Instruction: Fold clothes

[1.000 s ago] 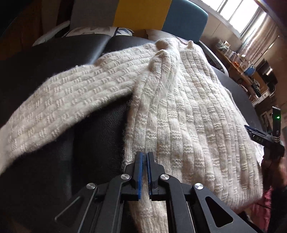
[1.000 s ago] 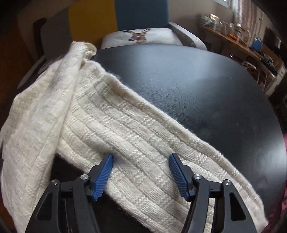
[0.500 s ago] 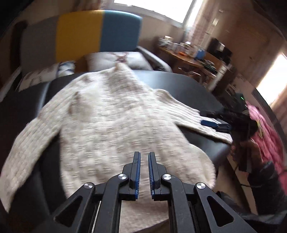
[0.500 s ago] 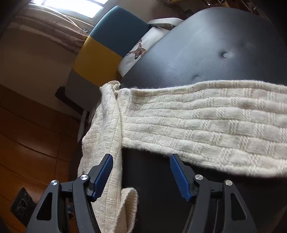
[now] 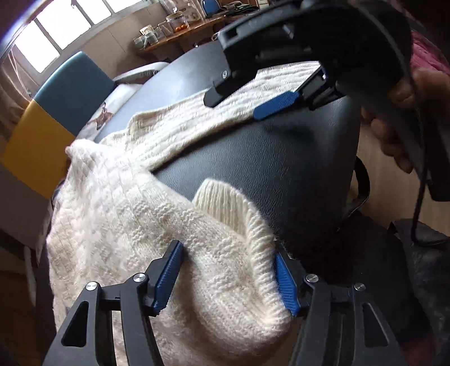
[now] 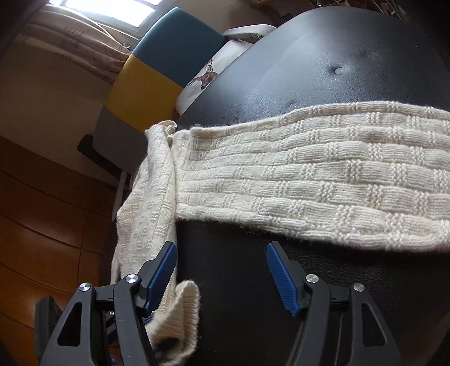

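A cream knitted sweater [image 5: 126, 219] lies on a round black leather table [image 5: 281, 157]. Its ribbed hem corner [image 5: 225, 202] is flipped up at the near edge. My left gripper [image 5: 227, 276] is open, and its blue pads stand on either side of the hem part that hangs over the table edge. One sleeve [image 6: 323, 180] stretches across the table. My right gripper [image 6: 222, 276] is open and empty over bare table, just short of the sleeve; it also shows in the left wrist view [image 5: 253, 95], above the sleeve's end.
A chair with a blue and yellow back [image 6: 157, 70] and a deer-print cushion [image 6: 205, 78] stands beyond the table. A wooden shelf with jars [image 5: 180, 25] runs under the window. The floor is wooden [image 6: 42, 211]. The sweater's body hangs over the table's left edge [image 6: 140, 214].
My left gripper has opened and dropped to the sweater's hem at the table edge. My right gripper has stayed open, now close in front of the sleeve.
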Demonstrator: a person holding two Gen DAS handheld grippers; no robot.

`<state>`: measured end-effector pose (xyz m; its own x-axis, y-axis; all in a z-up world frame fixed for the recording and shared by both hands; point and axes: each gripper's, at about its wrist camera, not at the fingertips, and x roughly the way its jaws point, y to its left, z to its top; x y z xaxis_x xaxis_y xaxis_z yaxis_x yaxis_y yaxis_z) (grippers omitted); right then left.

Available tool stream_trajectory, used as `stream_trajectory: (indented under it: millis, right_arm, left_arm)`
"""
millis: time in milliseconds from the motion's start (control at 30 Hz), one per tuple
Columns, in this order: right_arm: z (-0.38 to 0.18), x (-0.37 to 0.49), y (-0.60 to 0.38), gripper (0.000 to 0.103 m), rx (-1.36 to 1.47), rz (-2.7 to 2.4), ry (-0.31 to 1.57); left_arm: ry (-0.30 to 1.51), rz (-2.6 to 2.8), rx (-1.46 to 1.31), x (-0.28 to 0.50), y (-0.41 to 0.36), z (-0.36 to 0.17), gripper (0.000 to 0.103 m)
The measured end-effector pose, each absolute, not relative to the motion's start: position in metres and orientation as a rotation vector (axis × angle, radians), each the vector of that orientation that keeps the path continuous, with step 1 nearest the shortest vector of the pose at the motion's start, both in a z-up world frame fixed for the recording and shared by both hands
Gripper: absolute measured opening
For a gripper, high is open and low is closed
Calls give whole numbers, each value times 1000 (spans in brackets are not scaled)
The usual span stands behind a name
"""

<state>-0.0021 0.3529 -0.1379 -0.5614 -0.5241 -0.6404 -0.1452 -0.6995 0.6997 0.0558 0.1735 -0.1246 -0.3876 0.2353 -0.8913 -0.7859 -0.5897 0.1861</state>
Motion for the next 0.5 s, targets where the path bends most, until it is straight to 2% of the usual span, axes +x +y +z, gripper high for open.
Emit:
stream_trajectory:
  millis: [100,300,367,500]
  right_arm:
    - [-137,-1,347,68,1289,-2306,-1094]
    - [-141,-6,323,68,1180,-2042,-1229]
    - [-148,-14,310,71,1165,-1926,-1318]
    - [-159,-34,283,76,1224,-1882,-1417]
  left_arm:
    - [470,2037,-1239,26,138,-110,22]
    - [-292,2102,-1088,-14,3,-52,17]
    - [-520,2097,-1027,-25,-42,-37,17]
    - [-711,2182,-1046,-28,-103,-50,17]
